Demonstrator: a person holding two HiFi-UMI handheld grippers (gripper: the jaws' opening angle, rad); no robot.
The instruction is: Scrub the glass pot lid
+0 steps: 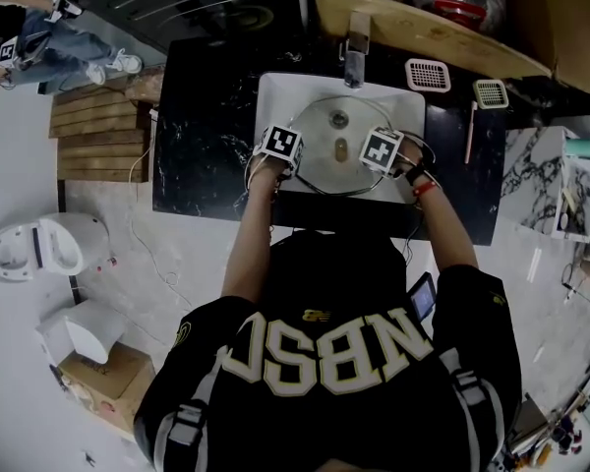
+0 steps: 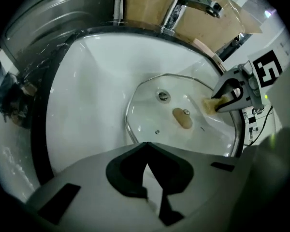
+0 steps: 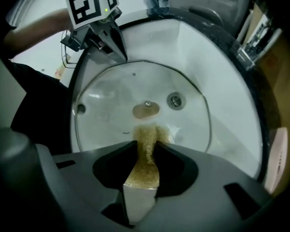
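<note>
A white sink (image 1: 275, 94) set in a black marbled surface (image 1: 202, 136) is seen from above, with a person in a black jersey bent over it. A glass pot lid (image 1: 326, 150) lies in the basin and nearly fills it, with a brownish knob (image 3: 146, 110) at its centre.

At the lid's left edge, the left hand-held gripper (image 2: 145, 146) is held with its 2 jaws pressed together at the tips, closed on the metal rim nearest to it. The left forearm (image 1: 253, 229) is stretched forward and slightly inward. The left hand is hidden under the gripper's marker cube (image 1: 282, 144).

Further right, a yellow-brown sponge (image 3: 144, 164) is pinched in the right hand-held gripper (image 3: 145, 144), and its front end is pressed on the glass just short of the knob. These jaws are kept apart only by the sponge between them. The right forearm (image 1: 441, 226) is angled inward to the sink's right side, with a red band (image 1: 425, 189) at the wrist.

The 2 grippers are pointed at each other across the lid, 1 on each side. The sink's drain (image 3: 175, 100) is seen through the glass beyond the knob, and a faucet (image 1: 355, 55) stands behind the basin.

In the head view, both pairs of jaws are covered by the cubes and hands. How far the rim reaches in between the left jaws cannot be made out. In each gripper view, the lid's near edge is cut off by that gripper's own body.
</note>
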